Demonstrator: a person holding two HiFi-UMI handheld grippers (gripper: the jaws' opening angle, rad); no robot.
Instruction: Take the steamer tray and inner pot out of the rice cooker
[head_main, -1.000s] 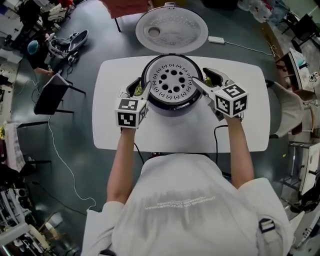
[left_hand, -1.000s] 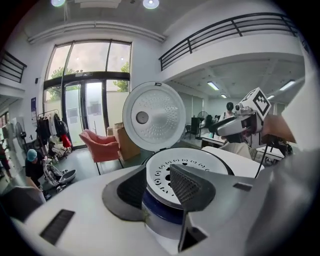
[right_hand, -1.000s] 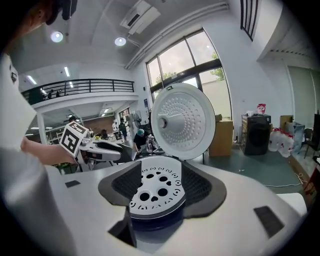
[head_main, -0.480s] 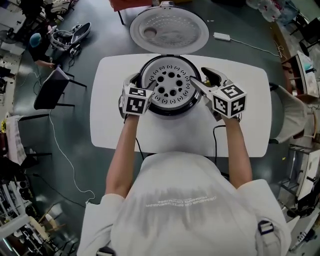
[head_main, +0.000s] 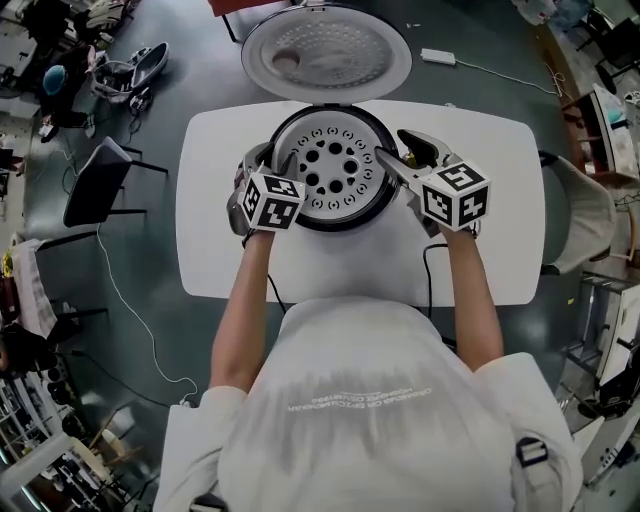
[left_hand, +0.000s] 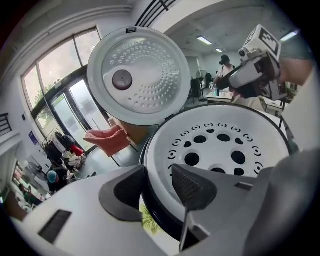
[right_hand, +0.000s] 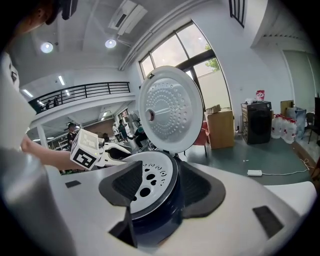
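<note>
Steamer tray (head_main: 335, 170) sits in the rice cooker (head_main: 330, 224), lid (head_main: 325, 55) up; inner pot hidden beneath. Left claw (left_hand: 155, 180) and right claw (right_hand: 160, 186) both open, straddling opposite rims. Risk: a claw pinches the cooker wall along with the tray, or uneven grip tilts and jams it.

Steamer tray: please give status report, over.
Left gripper open, astride steamer tray rim. Right gripper open, astride opposite rim. Tray seated in rice cooker, lid up. Nothing blocking lift.
</note>
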